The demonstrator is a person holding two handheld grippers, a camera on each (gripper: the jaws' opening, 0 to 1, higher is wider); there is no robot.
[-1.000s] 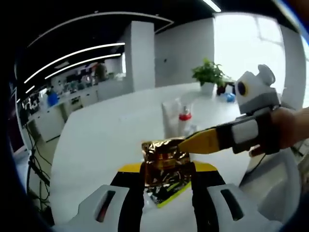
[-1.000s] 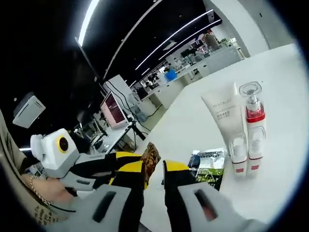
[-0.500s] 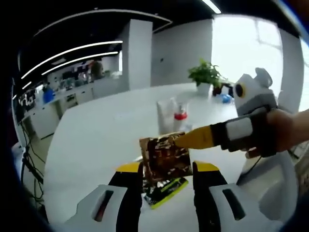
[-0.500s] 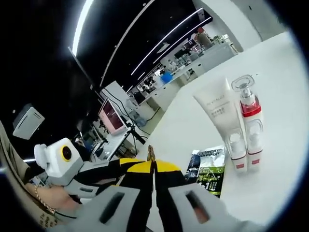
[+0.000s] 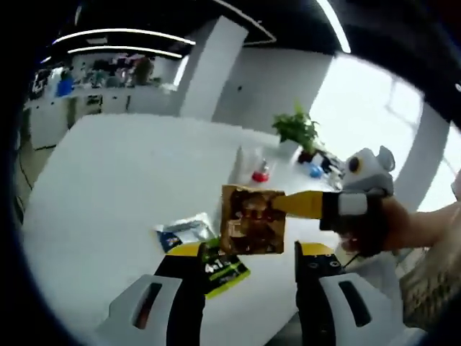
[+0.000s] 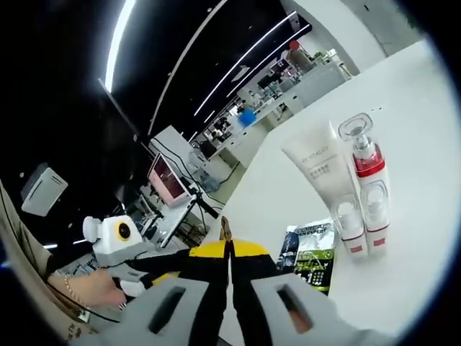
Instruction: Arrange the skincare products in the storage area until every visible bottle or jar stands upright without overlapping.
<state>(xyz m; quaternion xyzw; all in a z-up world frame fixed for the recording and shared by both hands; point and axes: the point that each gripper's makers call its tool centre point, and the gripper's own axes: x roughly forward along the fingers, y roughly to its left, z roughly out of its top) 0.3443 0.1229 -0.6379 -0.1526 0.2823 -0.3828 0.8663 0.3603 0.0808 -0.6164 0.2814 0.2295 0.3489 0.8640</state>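
The crinkled gold-and-brown foil sachet (image 5: pixel 252 220) hangs in the air above the white table (image 5: pixel 101 187), pinched by one edge in my right gripper (image 5: pixel 288 203), whose yellow jaws press together on it; in the right gripper view I see that sachet edge-on as a thin sliver (image 6: pixel 225 231) rising from between the pressed jaws. I judge it is lifted so that it comes clear of the flat dark-and-green printed sachet (image 5: pixel 216 268) lying on the table beneath it, with a pale blue-and-white packet (image 5: pixel 183 231) just beside that one. My left gripper (image 5: pixel 248 285) sits below with its jaws spread and empty, apart from the foil sachet, so the hold is the right's alone. Well beyond, the white squeeze tube (image 6: pixel 325 180) stands cap-down, touching or nearly touching the clear pump bottle with a red collar (image 6: pixel 367 191), both upright, so I judge the flat sachets are what remains to sort out.
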